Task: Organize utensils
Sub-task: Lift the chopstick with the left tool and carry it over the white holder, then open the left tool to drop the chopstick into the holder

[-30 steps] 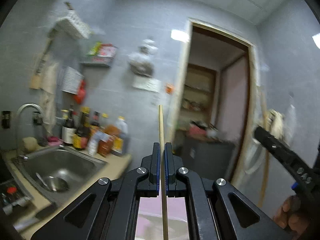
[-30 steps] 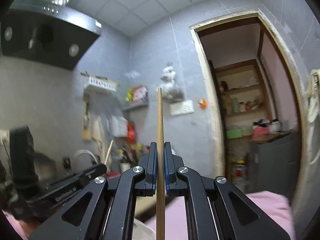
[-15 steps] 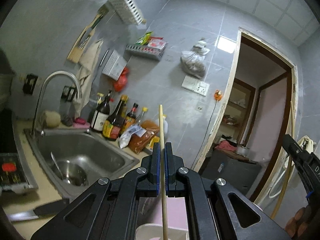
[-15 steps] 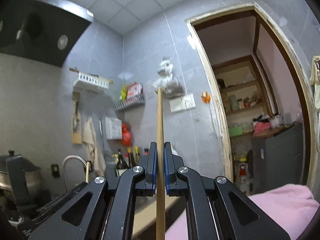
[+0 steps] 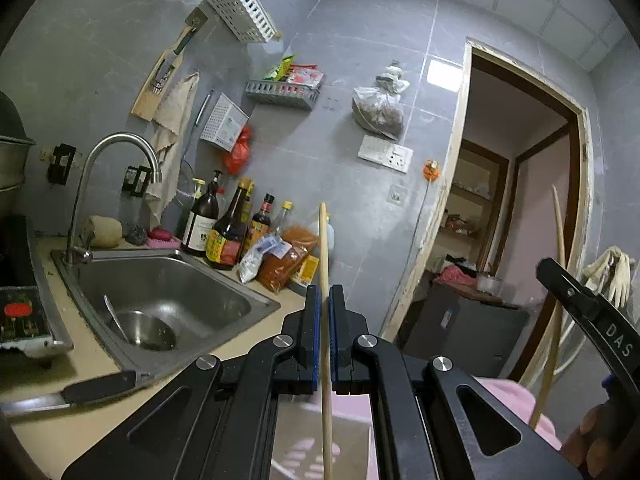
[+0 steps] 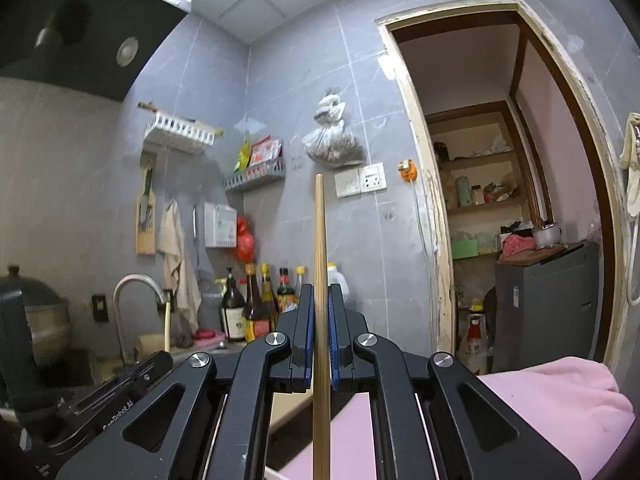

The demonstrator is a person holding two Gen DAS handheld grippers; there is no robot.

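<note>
In the left wrist view my left gripper (image 5: 324, 294) is shut on a pale wooden chopstick (image 5: 323, 240) that stands upright through the jaws. My right gripper (image 6: 319, 292) is likewise shut on a darker wooden chopstick (image 6: 319, 232), also upright. At the right edge of the left view the right gripper (image 5: 559, 282) shows with its chopstick (image 5: 557, 220). At the lower left of the right view the left gripper (image 6: 162, 356) shows with its chopstick (image 6: 167, 322). A white slotted utensil basket (image 5: 242, 12) hangs high on the wall.
A steel sink (image 5: 240, 300) with a spoon (image 5: 114, 318) in it lies to the left, with a knife (image 5: 92, 388) on the counter before it. Sauce bottles (image 5: 228, 232) line the wall. A pink sleeve (image 6: 560, 404) sits at lower right and a doorway (image 6: 500, 200) beyond.
Both hands have sunk and shifted sideways with their chopsticks still gripped. The left view has swung from the doorway toward the sink and bottles, which now look nearer.
</note>
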